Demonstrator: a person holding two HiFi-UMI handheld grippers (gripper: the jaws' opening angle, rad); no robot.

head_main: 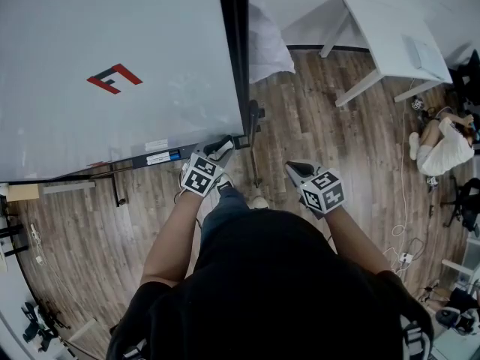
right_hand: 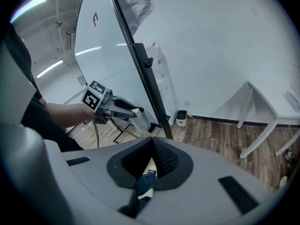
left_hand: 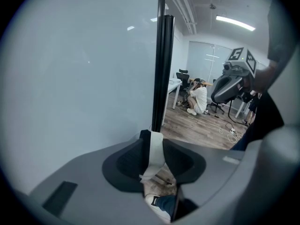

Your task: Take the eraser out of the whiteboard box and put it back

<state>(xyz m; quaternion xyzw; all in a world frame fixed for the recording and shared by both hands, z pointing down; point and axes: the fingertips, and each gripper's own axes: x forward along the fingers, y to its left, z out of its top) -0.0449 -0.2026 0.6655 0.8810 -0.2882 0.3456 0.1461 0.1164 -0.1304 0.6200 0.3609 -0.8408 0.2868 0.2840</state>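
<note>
Left tongs [left_hand: 151,137] clamped on the white eraser [left_hand: 153,154], held at the lower corner of the whiteboard [head_main: 112,126], just beside its black frame post [left_hand: 161,74]. Right tongs [right_hand: 153,143] closed on nothing, apart from the left, above the wood floor [head_main: 337,148].

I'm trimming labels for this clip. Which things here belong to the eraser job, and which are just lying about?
Belongs to the job:
eraser, clamped in the left gripper
whiteboard

Just lying about:
white table
office chair
person sitting on the floor
</note>
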